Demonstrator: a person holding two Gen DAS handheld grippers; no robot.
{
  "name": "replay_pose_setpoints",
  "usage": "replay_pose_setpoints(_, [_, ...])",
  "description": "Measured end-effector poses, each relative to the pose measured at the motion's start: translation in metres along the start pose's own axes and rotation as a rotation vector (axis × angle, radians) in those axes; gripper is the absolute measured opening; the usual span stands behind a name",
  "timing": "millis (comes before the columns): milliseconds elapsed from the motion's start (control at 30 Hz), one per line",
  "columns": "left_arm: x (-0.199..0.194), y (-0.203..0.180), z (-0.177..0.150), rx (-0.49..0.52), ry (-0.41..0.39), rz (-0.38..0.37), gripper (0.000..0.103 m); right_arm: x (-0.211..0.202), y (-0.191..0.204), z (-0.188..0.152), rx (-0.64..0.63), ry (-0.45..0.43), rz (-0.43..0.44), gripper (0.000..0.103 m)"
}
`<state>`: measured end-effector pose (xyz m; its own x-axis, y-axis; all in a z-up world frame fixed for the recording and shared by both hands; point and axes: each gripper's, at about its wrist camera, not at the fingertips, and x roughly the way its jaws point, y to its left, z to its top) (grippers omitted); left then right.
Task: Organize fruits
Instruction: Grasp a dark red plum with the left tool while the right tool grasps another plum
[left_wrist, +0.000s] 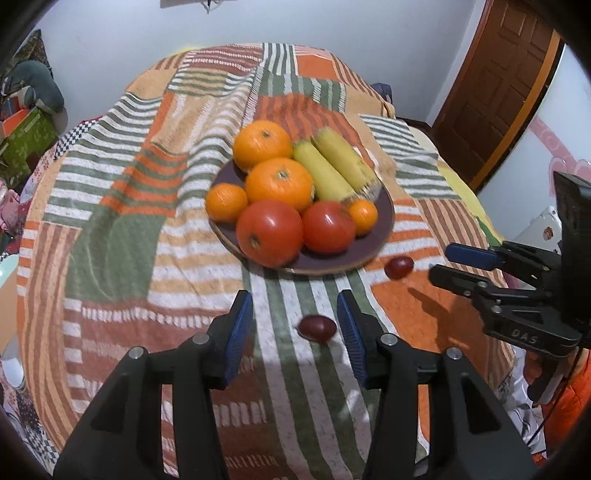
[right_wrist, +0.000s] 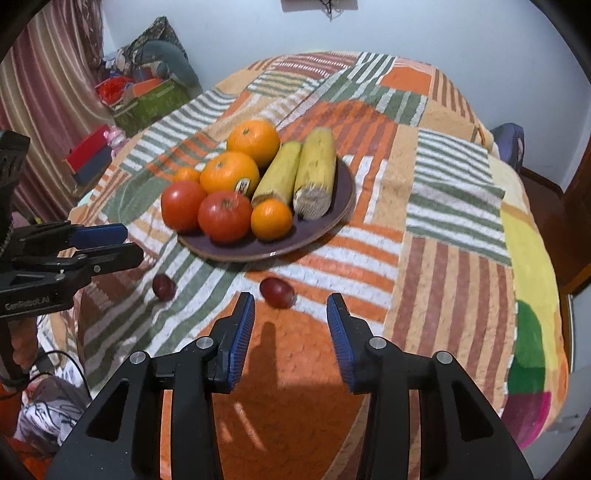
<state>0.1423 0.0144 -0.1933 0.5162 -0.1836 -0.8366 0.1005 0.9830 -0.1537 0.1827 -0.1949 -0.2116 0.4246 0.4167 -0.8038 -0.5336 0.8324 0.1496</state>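
The left gripper (left_wrist: 295, 314) hangs with its jaws spread wide and nothing between the blue pads (left_wrist: 240, 332). A dark red grape (left_wrist: 317, 327) lies on the striped blanket (left_wrist: 110, 221) just ahead of it, between the two fingertips and nearer the right-hand one, touching neither. The right gripper (right_wrist: 291, 314) is likewise wide and empty; a second grape (right_wrist: 277, 291) lies on the blanket just beyond its tips, closer to its left finger.

Farther out, past both claws, the purple plate (left_wrist: 386, 218) sits on the blanket. At its near edge are two tomatoes (left_wrist: 269, 232) side by side, with a small orange (left_wrist: 362, 216) to their right and another at the left. Behind those come two large oranges (left_wrist: 279, 183), and two ears of corn (left_wrist: 325, 173) lie side by side on the plate's right half.

Beyond the bed stands a white wall (left_wrist: 147, 29), with a brown wooden door (left_wrist: 498, 88) to the right.
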Motion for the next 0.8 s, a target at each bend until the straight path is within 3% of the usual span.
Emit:
replay_pose_setpoints(333, [0.026,-0.012,-0.014,0.032,0.072,-0.021,0.047,0.021,0.0,-0.004,0.01,0.041,0.013,0.037])
replay_pose_setpoints(667, [0.037,-0.01,-0.017,0.019,0.094,-0.043,0.028,0.037,0.0,0.004,0.008,0.021,0.001,0.037])
replay_pose_setpoints(800, [0.038,-0.009,-0.017,0.013,0.09,-0.047,0.027,0.038,0.002,0.005,-0.014,0.013,-0.02,0.027])
